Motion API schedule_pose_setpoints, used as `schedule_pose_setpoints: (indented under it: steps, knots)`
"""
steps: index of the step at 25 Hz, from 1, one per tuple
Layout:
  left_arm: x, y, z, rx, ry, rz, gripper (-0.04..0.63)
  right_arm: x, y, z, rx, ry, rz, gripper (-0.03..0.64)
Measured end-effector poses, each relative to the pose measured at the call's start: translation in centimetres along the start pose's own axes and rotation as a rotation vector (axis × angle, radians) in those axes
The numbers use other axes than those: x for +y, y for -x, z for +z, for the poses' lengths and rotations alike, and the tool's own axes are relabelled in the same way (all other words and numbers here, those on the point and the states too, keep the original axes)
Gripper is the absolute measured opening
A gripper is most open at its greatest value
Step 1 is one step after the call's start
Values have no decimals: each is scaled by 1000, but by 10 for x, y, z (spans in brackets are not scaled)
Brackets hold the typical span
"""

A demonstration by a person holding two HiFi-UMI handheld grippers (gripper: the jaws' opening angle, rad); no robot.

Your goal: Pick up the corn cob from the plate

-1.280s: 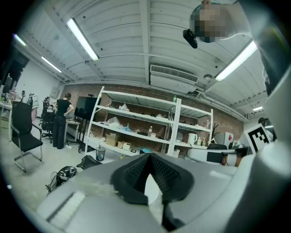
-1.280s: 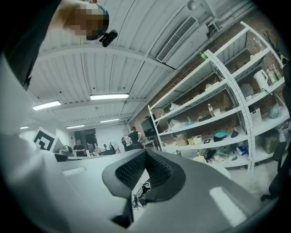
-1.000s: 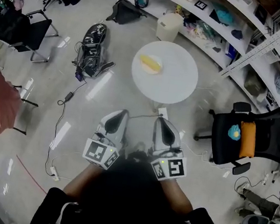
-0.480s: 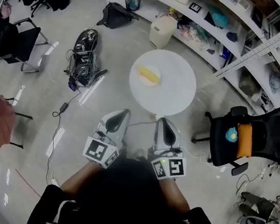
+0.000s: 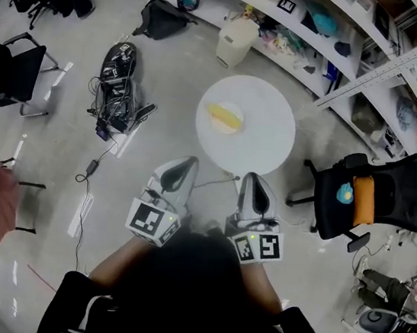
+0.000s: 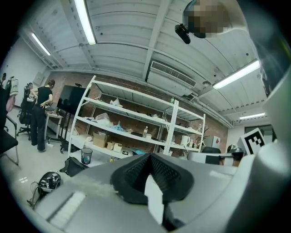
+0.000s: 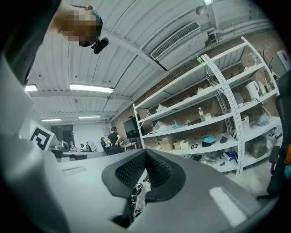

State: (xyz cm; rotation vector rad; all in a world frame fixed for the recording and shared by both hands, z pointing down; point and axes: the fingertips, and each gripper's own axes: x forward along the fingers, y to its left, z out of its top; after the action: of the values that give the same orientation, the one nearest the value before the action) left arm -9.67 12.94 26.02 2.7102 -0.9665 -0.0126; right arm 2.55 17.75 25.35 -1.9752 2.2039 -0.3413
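A yellow corn cob [image 5: 225,115] lies on a pale plate [image 5: 233,130] at the left side of a round white table [image 5: 266,143]. Both grippers are held level in front of the person's body, short of the table's near edge. The left gripper [image 5: 187,162] points toward the table with its jaws together and nothing between them. The right gripper [image 5: 251,177] is beside it, also shut and empty. In the left gripper view the left gripper [image 6: 150,158] faces shelving. In the right gripper view the right gripper [image 7: 145,155] does the same. Neither gripper view shows the corn.
A black office chair with an orange cushion [image 5: 373,199] stands right of the table. A bag and cables [image 5: 121,73] lie on the floor at the left. White shelving [image 5: 328,29] and a white bin [image 5: 236,41] stand behind the table. People stand far off [image 6: 42,113].
The person and both grippers have moved forward across the floor, and the table now lies nearer to the gripper tips. Both grippers stay shut.
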Motion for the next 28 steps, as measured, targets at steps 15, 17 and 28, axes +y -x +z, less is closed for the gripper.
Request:
schedule_pose_setpoints:
  steps: [15, 17, 28]
  knots:
    - [44, -9, 4, 14, 32, -52, 2, 6, -32, 9, -23, 33, -88, 8]
    - [43, -11, 5, 9, 38, -47, 2, 2, -33, 9, -24, 32, -88, 9]
    - [43, -49, 11, -10, 24, -11, 2, -26, -64, 10, -25, 13, -34, 8]
